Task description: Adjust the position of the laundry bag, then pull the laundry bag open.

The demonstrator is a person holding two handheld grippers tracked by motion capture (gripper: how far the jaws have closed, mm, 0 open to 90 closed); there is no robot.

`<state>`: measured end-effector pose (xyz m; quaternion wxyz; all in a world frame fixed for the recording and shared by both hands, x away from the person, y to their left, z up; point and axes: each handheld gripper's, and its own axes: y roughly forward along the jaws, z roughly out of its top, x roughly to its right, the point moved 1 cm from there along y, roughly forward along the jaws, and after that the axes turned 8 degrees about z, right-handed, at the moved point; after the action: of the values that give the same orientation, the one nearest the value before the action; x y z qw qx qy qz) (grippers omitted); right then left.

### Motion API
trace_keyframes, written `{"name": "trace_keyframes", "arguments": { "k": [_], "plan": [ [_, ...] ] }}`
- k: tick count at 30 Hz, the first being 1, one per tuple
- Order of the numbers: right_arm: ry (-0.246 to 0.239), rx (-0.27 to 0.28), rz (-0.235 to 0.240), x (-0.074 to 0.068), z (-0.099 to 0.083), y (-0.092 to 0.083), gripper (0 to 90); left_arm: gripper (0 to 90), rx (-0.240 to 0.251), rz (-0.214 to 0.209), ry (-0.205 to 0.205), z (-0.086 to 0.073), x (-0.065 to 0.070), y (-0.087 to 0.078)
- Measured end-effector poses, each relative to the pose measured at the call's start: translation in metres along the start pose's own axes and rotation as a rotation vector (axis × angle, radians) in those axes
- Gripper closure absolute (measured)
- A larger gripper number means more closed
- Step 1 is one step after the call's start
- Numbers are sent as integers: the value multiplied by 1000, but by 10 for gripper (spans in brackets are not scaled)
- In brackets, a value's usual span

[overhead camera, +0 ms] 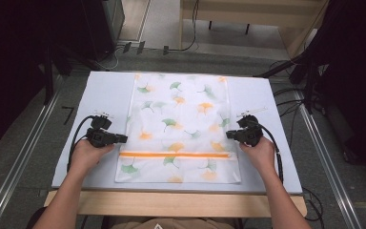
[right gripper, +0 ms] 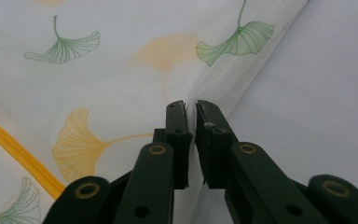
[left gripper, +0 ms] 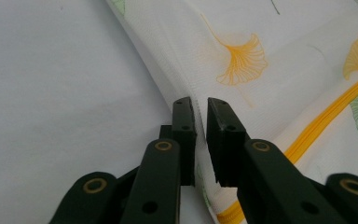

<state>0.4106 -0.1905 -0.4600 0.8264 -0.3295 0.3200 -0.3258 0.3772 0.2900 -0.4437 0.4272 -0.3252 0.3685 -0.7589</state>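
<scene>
Black fingers (left gripper: 182,126) of the left gripper (overhead camera: 124,139) rise from the bottom of the left gripper view, parted by a narrow gap, with the left hem of the mesh laundry bag (overhead camera: 180,125) running up between them; from this view I cannot tell whether the pads press the cloth, so the hold looks slack rather than clenched. In the right gripper view the right gripper (overhead camera: 229,135) stands the same way at the bag's opposite hem, fingers (right gripper: 177,128) slightly apart with the seam in the slot, and again I cannot tell if it is pinched or free. In the high view the bag, white with green and orange ginkgo leaves, lies flat in the middle of the frame on the pale desk (overhead camera: 106,90), its orange zipper (overhead camera: 176,154) crossing the lower part from side to side. Both hands sit at mid-height of the bag, one at each side edge, just above the zipper line. As a judgement, the bag is spread out and smooth, with no fold visible in it, so the handling of the bag itself seems barely begun: the side edges are located, but a firm hold, a lift and any folding remain to be done.
</scene>
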Motion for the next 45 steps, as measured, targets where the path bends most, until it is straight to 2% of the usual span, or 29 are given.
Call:
{"name": "trace_keyframes", "arguments": {
  "k": [3, 6, 10, 14, 17, 19, 22, 25, 28, 33, 45],
  "plan": [
    [-8, 39, -15, 0, 1, -7, 729, 670, 22, -2, 8, 2, 5, -6],
    [-16, 63, -22, -2, 0, -15, 682, 581, 33, -26, 15, 2, 9, -9],
    [-10, 92, -15, -5, -2, -23, 660, 499, 79, -54, 39, 4, 16, -14],
    [-21, 92, -8, -9, -7, -28, 649, 441, 86, -76, 74, 6, 25, -16],
    [-34, 93, -2, -14, -11, -30, 634, 419, 75, -79, 92, 6, 30, -15],
    [-65, 106, 12, -16, -16, -32, 626, 407, 71, -78, 98, 7, 32, -14],
    [-64, 101, 8, -19, -19, -33, 626, 392, 70, -76, 109, 7, 34, -15],
    [-26, 102, 13, -24, -23, -38, 626, 385, 73, -83, 117, 7, 39, -16],
    [-24, 103, 15, -27, -28, -41, 629, 382, 72, -83, 131, 7, 42, -16],
    [-59, 101, 33, -30, -39, -42, 653, 380, 87, -82, 152, 8, 48, -16],
    [-29, 81, 31, -32, -44, -41, 713, 368, 81, -116, 188, 16, 65, -7]
  ]
}}
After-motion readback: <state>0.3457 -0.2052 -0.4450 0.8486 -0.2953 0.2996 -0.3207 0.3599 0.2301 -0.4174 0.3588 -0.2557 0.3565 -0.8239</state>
